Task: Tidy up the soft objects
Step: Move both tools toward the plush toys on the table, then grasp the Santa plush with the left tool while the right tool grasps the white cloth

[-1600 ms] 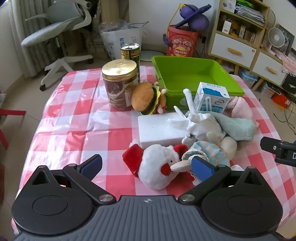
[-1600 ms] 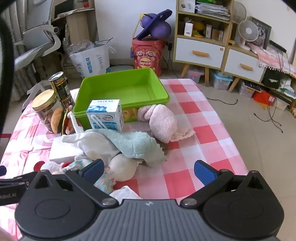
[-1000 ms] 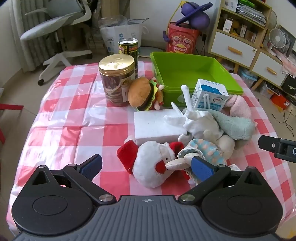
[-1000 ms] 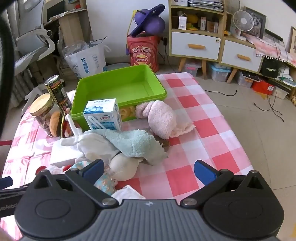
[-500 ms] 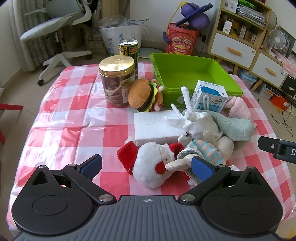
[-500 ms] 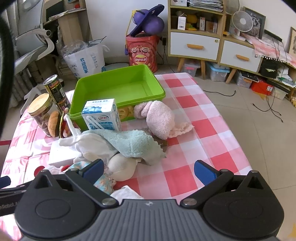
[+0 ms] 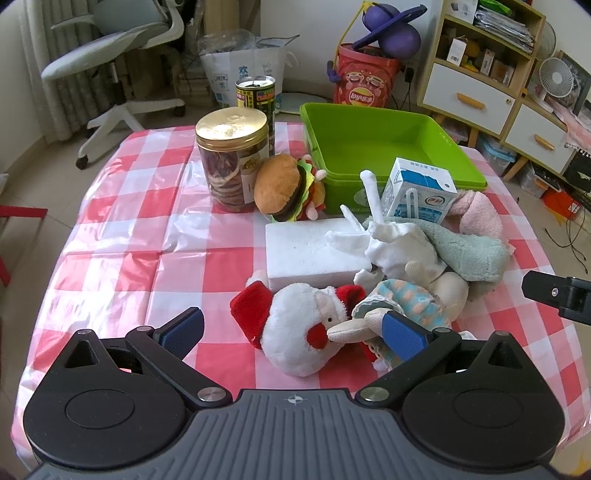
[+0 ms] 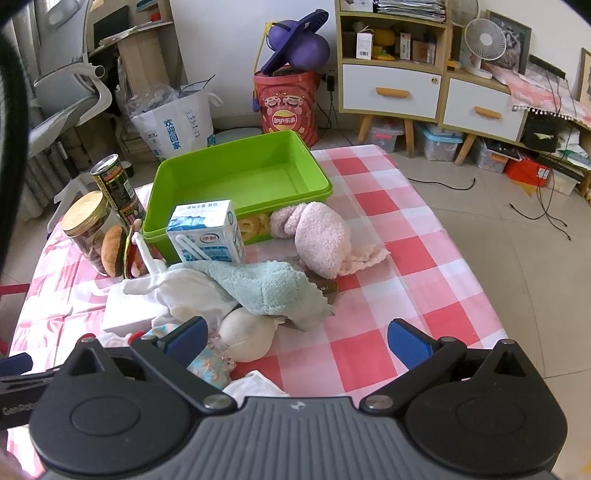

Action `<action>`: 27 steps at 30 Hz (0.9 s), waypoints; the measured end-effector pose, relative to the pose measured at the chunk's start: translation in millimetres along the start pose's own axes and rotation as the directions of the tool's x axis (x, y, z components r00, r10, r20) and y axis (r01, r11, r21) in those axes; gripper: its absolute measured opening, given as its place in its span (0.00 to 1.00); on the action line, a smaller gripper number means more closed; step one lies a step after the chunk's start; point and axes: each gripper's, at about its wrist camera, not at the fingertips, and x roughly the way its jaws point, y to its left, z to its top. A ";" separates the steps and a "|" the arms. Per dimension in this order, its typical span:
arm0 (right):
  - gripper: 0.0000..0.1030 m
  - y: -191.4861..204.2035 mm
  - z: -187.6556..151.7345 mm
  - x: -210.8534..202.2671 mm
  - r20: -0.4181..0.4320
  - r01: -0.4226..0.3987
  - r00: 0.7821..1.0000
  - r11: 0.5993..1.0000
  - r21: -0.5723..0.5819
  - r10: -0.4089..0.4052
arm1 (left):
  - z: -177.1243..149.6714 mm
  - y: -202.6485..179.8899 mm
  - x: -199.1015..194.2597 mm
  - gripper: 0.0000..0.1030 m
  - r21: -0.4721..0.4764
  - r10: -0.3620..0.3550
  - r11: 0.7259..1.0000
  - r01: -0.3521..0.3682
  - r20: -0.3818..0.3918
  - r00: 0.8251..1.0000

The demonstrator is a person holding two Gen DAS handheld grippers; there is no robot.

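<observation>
A pile of soft things lies on the checked table before the empty green bin (image 7: 376,144) (image 8: 236,173): a Santa plush (image 7: 295,332), a doll in a blue dotted dress (image 7: 406,299), a white cloth (image 7: 399,247), a teal towel (image 7: 476,251) (image 8: 269,284), a pink fleece item (image 8: 321,240) and a burger plush (image 7: 280,188). My left gripper (image 7: 291,332) is open, its jaws on either side of the Santa plush. My right gripper (image 8: 295,339) is open over the pile's near right edge, holding nothing.
A milk carton (image 7: 417,192) (image 8: 207,232), a white foam block (image 7: 310,251), a gold-lidded jar (image 7: 232,158) and a can (image 7: 256,96) stand among the soft things. An office chair (image 7: 122,33), bags and drawer units stand beyond the table.
Both views shifted only slightly; the left gripper stays around the Santa plush. Nothing was grasped or moved.
</observation>
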 end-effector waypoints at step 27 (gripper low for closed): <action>0.73 -5.3 -12.5 37.3 -0.176 -0.298 0.933 0.948 0.114 0.315 | 2.1 42.2 42.0 0.91 -0.096 -0.223 0.971 0.218 -0.036 0.974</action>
